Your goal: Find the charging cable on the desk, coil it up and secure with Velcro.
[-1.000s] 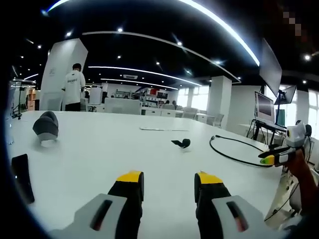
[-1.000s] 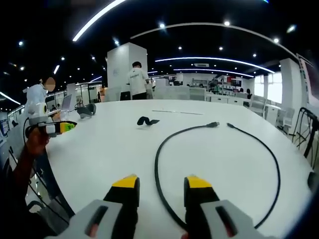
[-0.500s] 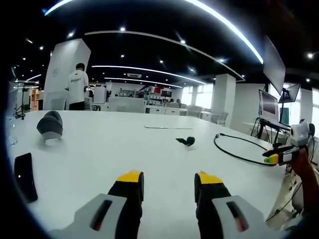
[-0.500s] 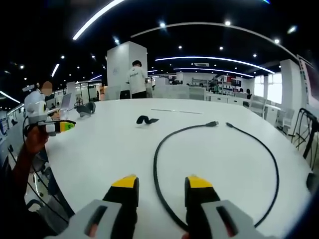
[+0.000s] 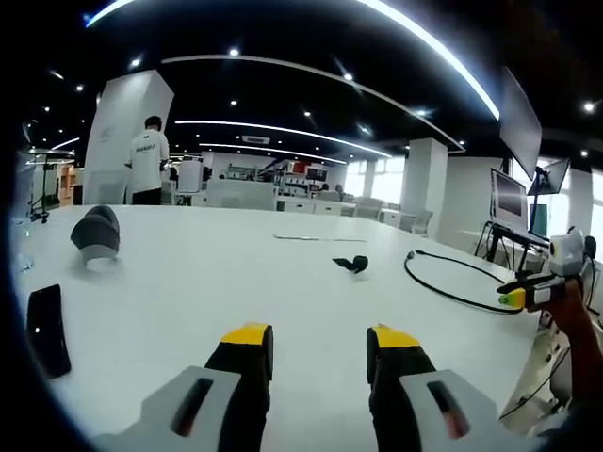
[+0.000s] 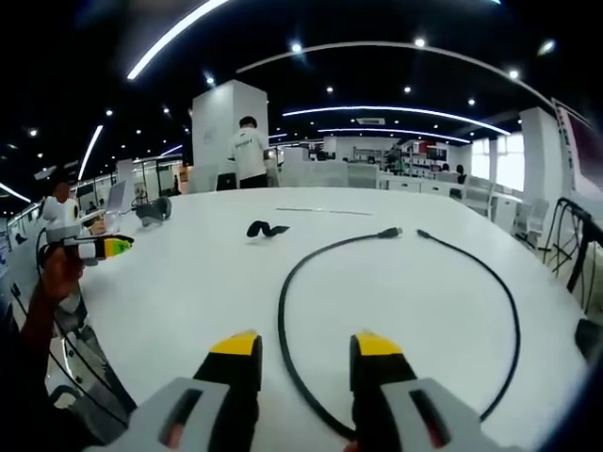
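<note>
Right gripper: nearest in the right gripper view; yellow-tipped jaws spread, nothing between them, hovering above the white desk.
Charging cable: black, lying loose on the desk in one wide open loop; near bend passing just ahead of and between the right jaws, then running away on both sides to two plug ends resting close together but apart, farther up the desk. Also seen in the left gripper view, off to the right near the desk edge.
Left gripper: jaws spread and empty, over bare desk, well apart from the cable.
Velcro strap: small black curled strip, beyond the loop and left of the plug ends; in the left gripper view mid-desk, between the left jaws and the cable.
Other desk items: dark phone-like slab at left; grey rounded object farther back, kind unclear.
Background: person in white standing past the far desk edge.
Step in hand: locating done by the look of it; approach to first grasp, no coiling begun.
Next move: probably lowering the right jaws onto the near bend or reaching for one plug end, left gripper closing in to take the other part; strap to be fetched after coiling.
</note>
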{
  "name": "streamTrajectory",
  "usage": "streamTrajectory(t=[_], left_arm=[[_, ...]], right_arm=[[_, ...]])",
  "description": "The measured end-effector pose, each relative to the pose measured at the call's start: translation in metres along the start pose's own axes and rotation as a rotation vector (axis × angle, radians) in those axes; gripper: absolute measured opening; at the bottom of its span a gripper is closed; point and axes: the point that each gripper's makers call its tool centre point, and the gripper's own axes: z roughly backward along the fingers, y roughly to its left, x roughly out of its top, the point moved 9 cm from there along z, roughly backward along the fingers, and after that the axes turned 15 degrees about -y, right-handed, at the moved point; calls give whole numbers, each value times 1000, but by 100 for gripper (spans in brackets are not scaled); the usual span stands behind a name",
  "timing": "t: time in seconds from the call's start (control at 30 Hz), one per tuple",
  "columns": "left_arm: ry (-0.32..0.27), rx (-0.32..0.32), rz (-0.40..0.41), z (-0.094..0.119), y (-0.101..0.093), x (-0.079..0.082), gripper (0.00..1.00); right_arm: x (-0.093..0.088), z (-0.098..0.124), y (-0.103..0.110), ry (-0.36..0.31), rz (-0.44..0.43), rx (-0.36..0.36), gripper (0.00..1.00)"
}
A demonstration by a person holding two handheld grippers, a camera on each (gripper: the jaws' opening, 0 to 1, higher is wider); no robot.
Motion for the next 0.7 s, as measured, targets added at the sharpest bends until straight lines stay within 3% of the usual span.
streamTrajectory(t=[0.7], left_arm=[[10, -28, 7, -14, -13, 0, 38]], right_arm=[[2, -1, -14, 3, 15, -49, 35]])
